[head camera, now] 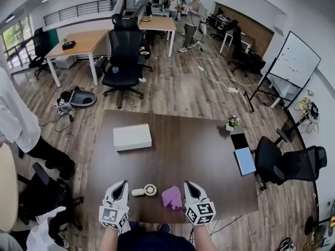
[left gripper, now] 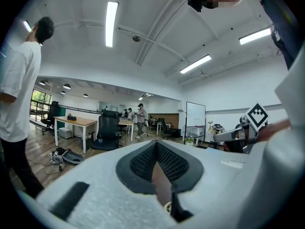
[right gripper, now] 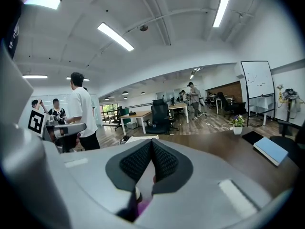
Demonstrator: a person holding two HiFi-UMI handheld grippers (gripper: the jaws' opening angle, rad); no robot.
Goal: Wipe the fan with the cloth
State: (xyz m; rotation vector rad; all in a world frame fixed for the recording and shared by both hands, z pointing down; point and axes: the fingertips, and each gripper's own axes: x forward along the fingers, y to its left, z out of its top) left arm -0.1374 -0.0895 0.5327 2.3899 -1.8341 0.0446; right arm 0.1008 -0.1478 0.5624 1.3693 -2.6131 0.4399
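A small cream hand-held fan lies flat on the dark brown table near its front edge. Just right of it sits a crumpled purple cloth. My left gripper is left of the fan and my right gripper is right of the cloth; neither touches anything. Both have their jaws shut with nothing between them. In the left gripper view a sliver of the fan shows below the shut pads. In the right gripper view a bit of fan and purple cloth show under the pads.
A white box lies further back on the table's left. A small flower pot, a dark pad and a pale blue notebook sit along the right edge. Black chairs stand to the right; a person stands left.
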